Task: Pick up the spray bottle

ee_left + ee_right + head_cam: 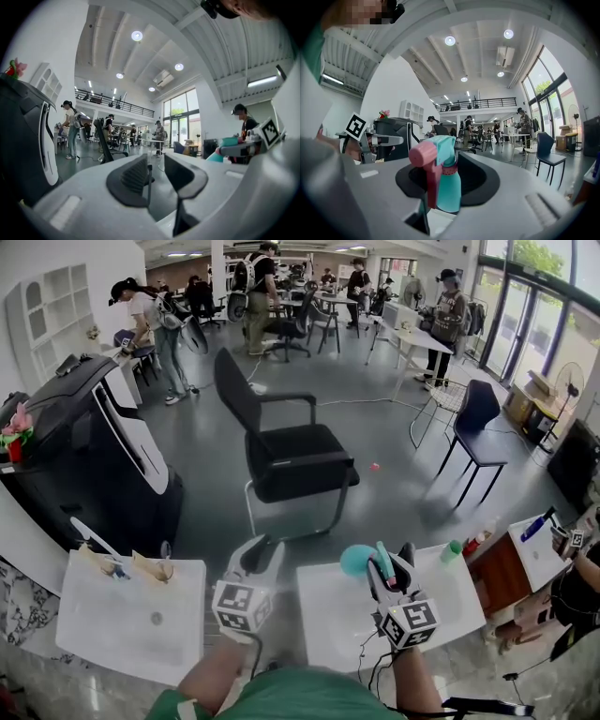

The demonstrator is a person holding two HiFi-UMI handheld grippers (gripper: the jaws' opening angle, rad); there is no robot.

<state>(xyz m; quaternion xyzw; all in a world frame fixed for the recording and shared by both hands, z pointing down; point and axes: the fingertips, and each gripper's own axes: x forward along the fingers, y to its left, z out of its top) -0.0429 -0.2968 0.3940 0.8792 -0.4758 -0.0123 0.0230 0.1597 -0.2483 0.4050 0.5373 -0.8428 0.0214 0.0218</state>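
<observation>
"What is lying on the left white tabletop [122,629], at the lower left?"
"Some tan bits [150,568] are sitting along its far edge. The right white tabletop [464,607] is carrying a small green bottle [452,550]."
"And the grey floor [394,442]?"
"A black chair [291,460] is standing at centre, with a pink speck [374,466] lying just right of it."

Head view: we get only the teal top of the spray bottle [356,560]; the rest is hidden behind the right gripper [394,561]. In the right gripper view the bottle's base is cut off at 6 o'clock by the gripper's own body. The small bits [120,568] at the 11 o'clock corner of the left tabletop [112,624] are too small for us to name. Same for the pink speck [375,466] on the floor and the small containers [453,550] at 3 o'clock of the right gripper. The person's forearms [220,676] are cut by the bottom edge.
</observation>
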